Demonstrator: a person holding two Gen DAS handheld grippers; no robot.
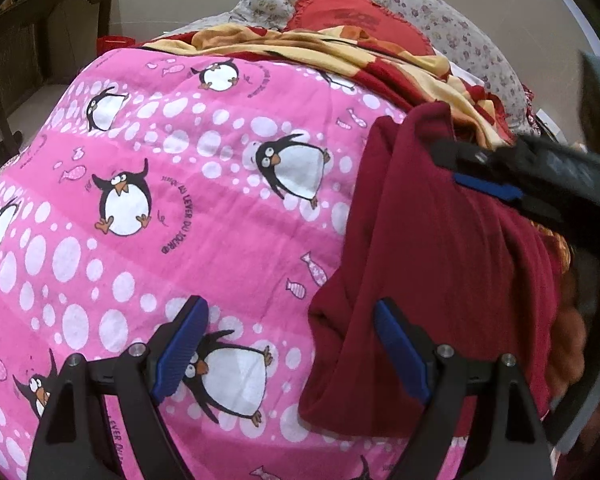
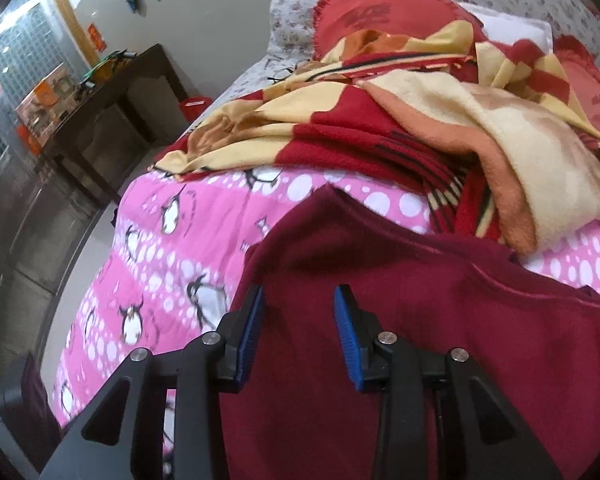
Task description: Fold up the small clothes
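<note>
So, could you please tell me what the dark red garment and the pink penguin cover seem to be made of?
The garment looks like a soft matte knit, perhaps fleece: no sheen, limp folds. The cover seems printed woven cotton, smooth and flat, though that is uncertain.

Maroon garment (image 2: 420, 320) on pink penguin bedspread (image 2: 172, 248), right hand-held gripper (image 2: 298, 332) parted above it

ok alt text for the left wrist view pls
The open left gripper hovers over a pink penguin-print quilt, beside a maroon garment that the right gripper reaches onto from the right.
</note>
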